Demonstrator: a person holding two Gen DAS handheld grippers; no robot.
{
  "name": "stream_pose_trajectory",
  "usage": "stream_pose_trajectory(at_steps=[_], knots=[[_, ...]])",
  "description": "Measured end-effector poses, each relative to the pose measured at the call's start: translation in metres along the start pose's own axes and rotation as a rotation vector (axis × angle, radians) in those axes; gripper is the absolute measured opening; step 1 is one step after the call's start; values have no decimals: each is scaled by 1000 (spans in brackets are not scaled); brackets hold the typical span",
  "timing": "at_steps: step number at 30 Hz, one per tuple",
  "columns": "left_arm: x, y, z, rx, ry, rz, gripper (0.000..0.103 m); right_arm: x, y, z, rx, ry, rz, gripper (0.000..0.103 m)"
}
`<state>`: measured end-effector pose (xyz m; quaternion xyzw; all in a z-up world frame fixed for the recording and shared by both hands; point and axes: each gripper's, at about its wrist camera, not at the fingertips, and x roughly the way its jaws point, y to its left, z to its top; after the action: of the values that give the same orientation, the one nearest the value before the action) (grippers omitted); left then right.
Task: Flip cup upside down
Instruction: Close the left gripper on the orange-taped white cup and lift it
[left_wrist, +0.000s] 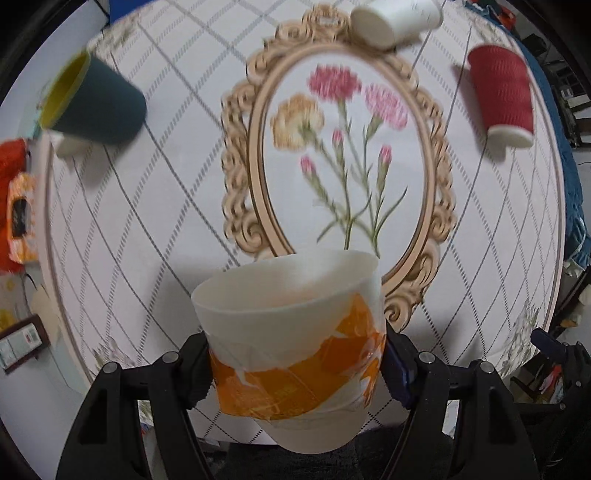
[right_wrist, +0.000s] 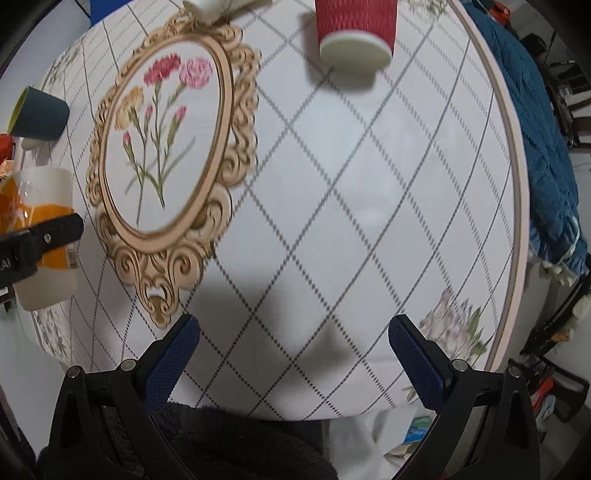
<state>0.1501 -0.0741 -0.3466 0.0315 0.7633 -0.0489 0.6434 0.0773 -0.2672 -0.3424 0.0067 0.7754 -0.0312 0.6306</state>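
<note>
White-and-orange cup (left_wrist: 295, 354): clamped in the left hand-held gripper (left_wrist: 297, 363), held above the table (left_wrist: 147, 229), mouth up
Right hand-held gripper (right_wrist: 293, 354): fingers spread apart, holding nothing
Red cup (left_wrist: 502, 92): inverted on table
Dark green cup (left_wrist: 96, 103): lying sideways

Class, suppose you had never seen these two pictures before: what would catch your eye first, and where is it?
First, the white paper cup with orange label, clamped in the left hand-held gripper above the near table edge. Next, the printed oval gold frame of pink and yellow carnations at the centre of the round tablecloth. The red ribbed paper cup lies at the far right; the right hand-held gripper is open, empty.
</note>
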Motion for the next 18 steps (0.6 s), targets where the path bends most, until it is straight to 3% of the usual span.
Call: stream_pose_trajectory(at_steps=[5,18], knots=[[27,0,0,-18,42,-29,73,20,-7,-8,28,36,-8,103],[56,-11,9,12,44,-12,74,39,-15,-8,40,54,-39,103]])
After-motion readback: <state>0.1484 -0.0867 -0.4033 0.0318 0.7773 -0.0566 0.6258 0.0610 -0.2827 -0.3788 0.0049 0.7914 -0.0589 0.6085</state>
